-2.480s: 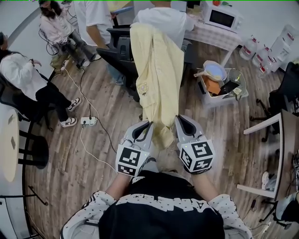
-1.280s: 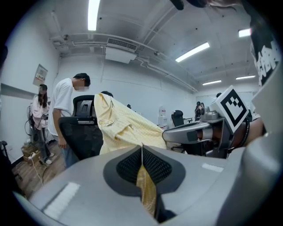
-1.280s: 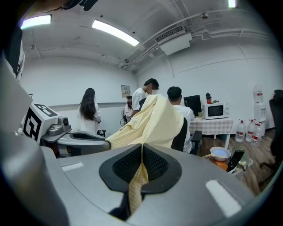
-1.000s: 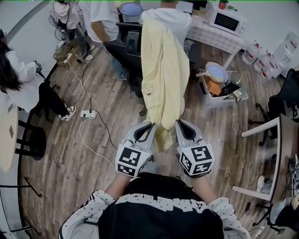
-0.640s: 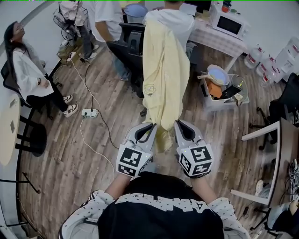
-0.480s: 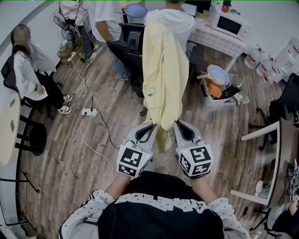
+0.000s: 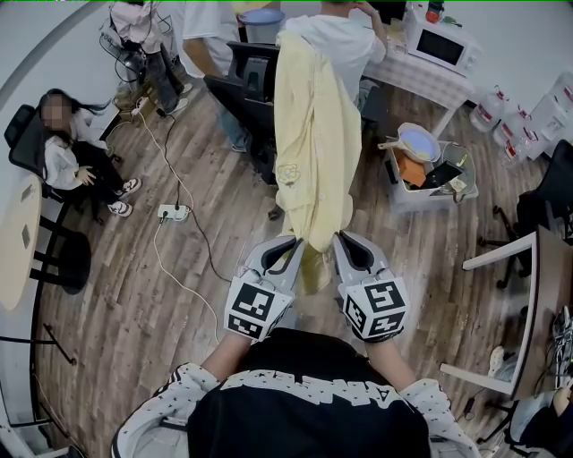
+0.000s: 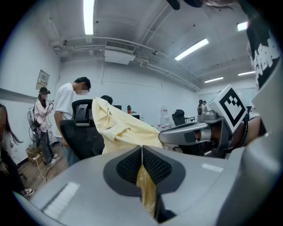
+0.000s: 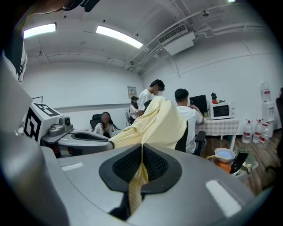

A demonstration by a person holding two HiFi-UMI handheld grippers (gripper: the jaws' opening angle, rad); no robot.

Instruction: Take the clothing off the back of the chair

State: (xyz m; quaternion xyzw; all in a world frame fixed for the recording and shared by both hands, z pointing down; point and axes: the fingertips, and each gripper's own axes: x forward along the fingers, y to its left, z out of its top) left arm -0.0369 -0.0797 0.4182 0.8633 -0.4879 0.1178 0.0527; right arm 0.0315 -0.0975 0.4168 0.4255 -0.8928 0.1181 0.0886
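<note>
Gripping pale yellow fabric shirt (image 7: 313,134) draped over black office chair (image 7: 243,82) | left gripper (image 7: 291,244) clamped on its hem | right gripper (image 7: 340,240) likewise

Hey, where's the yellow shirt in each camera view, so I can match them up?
Head view: the yellow shirt hangs down the centre from the top.
Left gripper view: centre-left, hem pinched in the jaws.
Right gripper view: centre, hem pinched in the jaws.
Shared landmark: the standing person in a white T-shirt, left of the shirt's top.
</note>
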